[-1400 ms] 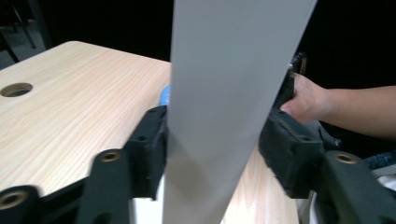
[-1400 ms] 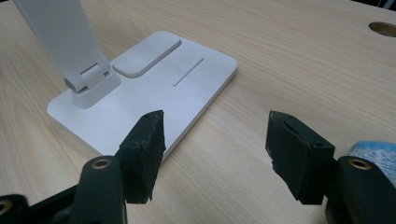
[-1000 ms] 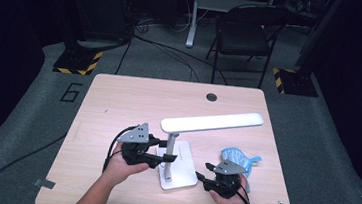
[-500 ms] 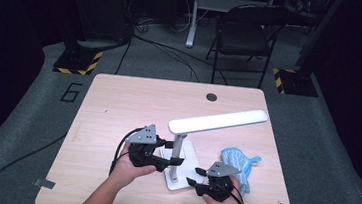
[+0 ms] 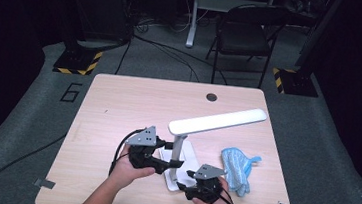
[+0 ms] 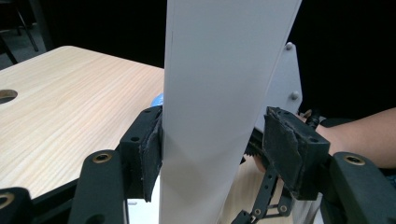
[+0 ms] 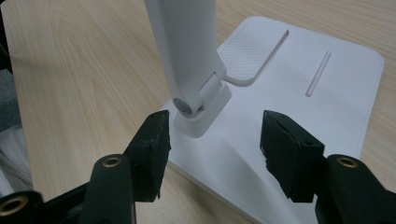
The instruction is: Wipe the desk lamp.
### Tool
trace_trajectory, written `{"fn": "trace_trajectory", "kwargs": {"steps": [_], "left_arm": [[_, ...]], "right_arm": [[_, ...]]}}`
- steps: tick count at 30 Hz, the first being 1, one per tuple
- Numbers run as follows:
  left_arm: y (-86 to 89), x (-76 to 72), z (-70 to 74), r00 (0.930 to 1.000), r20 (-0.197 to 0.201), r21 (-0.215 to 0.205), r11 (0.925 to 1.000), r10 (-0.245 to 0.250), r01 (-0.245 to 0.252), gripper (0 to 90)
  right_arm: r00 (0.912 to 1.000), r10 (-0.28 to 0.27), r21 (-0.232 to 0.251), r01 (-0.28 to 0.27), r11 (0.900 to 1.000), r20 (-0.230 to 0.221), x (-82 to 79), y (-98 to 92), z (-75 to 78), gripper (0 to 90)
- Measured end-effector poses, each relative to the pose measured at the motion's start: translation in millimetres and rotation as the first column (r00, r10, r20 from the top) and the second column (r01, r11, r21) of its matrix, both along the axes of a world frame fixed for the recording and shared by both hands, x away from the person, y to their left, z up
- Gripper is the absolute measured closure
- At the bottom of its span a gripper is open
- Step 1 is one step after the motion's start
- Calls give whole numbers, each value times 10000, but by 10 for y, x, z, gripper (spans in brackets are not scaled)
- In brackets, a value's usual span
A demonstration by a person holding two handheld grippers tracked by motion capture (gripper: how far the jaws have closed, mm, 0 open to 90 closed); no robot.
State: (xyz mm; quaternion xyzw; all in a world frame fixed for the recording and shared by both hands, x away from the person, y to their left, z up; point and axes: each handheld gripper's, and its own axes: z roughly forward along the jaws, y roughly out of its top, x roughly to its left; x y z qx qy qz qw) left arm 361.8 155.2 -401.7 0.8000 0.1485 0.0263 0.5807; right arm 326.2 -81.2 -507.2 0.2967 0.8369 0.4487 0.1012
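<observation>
A white desk lamp stands on the wooden table (image 5: 118, 106), its long head (image 5: 217, 121) slanting up to the right over a flat base (image 5: 167, 177). My left gripper (image 5: 167, 157) reaches in from the left around the upright stem (image 5: 178, 149). In the left gripper view the stem (image 6: 210, 93) stands between the jaws of that gripper (image 6: 212, 149). The left pad lies against it and the right pad (image 6: 289, 149) is a little off; these jaws have just been opening. My right gripper (image 7: 215, 135) is open at the base (image 7: 303, 107), by the stem's hinge (image 7: 196, 102), its jaws just widened.
A crumpled blue cloth (image 5: 237, 167) lies to the right of the lamp's base, close to my right hand. A round cable hole (image 5: 211, 97) sits near the table's far edge. A folding chair (image 5: 246, 33) and cables stand on the floor beyond the table.
My right gripper has slid left, from beside the blue cloth to the front of the lamp's base. The lamp's head now tilts up slightly more at its far end.
</observation>
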Motion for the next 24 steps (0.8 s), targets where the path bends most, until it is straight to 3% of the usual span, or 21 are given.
{"fn": "trace_trajectory", "kwargs": {"steps": [5,11,12,17,21,24], "left_arm": [[-23,1,-29,10000,-68,-220,9997,-50,49,356],[-31,16,-75,9998,-175,-64,9999,-84,83,353],[-31,14,-76,9998,-182,-82,9999,-78,77,352],[-17,13,-80,9995,-273,-149,9998,-151,147,352],[-9,1,-77,9996,-202,-78,9998,-175,173,351],[-6,-6,-77,9996,-185,-56,9997,-232,231,352]], "right_arm": [[9999,130,-87,-129,9999,93,-18,88,-20,417],[9999,14,-86,-13,10000,116,-9,180,-64,420],[9992,-10,-330,24,9995,412,2,202,-83,422],[9985,-365,-527,386,9979,400,23,191,-106,421],[9999,-130,-315,134,9994,105,37,171,-111,429],[9998,-111,-398,118,9991,191,47,164,-114,427]]}}
